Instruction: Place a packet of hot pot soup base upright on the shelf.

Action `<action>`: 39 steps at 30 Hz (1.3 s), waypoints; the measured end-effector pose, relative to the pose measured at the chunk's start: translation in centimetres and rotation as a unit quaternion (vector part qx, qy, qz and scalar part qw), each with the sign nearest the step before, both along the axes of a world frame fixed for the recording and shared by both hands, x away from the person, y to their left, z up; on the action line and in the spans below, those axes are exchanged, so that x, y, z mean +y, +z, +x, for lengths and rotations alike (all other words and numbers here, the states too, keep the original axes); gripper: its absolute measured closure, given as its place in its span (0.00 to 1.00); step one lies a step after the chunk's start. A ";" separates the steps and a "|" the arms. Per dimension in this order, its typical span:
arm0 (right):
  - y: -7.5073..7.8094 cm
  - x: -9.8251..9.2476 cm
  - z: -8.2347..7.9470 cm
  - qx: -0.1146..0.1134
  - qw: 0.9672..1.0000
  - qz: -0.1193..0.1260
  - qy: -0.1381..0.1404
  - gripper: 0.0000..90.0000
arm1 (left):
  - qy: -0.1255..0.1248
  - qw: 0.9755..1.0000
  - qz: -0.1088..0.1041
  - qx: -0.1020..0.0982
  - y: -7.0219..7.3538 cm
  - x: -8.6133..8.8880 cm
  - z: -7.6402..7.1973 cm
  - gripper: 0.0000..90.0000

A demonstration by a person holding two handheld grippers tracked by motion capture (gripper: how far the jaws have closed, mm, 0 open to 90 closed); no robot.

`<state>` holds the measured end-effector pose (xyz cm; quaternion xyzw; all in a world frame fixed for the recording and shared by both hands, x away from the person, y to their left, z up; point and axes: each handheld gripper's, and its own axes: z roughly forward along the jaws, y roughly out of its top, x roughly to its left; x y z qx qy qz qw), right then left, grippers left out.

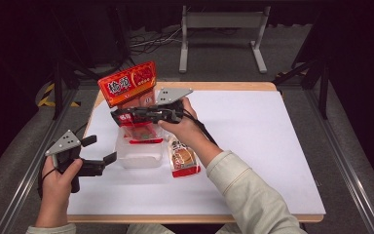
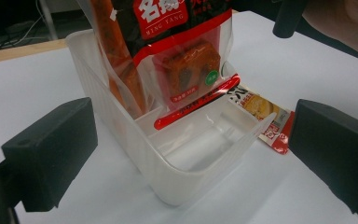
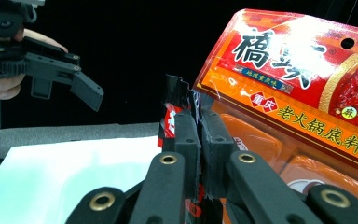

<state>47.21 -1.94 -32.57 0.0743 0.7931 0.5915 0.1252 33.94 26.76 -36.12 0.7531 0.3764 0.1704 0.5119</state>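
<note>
A red and black sauce packet (image 1: 137, 127) stands with its lower end inside the clear plastic box (image 1: 139, 155), just left of the centre of the high view. In the left gripper view this packet (image 2: 179, 60) shows a transparent window with a brown block inside, and it leans against the back wall of the box (image 2: 168, 154). Its torn top edge (image 3: 175, 109) is pinched between the closed jaws of the right hand-held gripper (image 1: 121, 116), which is held over the box by the person's right hand (image 1: 185, 127).

Just behind, an orange hot pot base packet (image 1: 128, 83) with large Chinese characters rises higher, toward the upper left of the frame. In the right gripper view it (image 3: 303, 88) takes the right half of the picture. I cannot tell whether its lower end is also in the box.

On the white sheet (image 1: 253, 146) that covers the desk (image 1: 233, 86), a small flat sachet (image 1: 182, 158) lies just beside the right side of the box.

The left hand-held gripper (image 1: 100, 150) is at the lower left of the high view, held by the left hand (image 1: 56, 183), near the box but not touching it. Its jaws stand wide apart and grasp nothing.
</note>
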 end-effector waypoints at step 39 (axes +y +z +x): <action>-4.0 -2.3 -0.5 0.062 0.997 -0.048 -0.023 1.00 | -0.001 1.000 0.004 0.005 -0.2 -0.3 0.6 0.02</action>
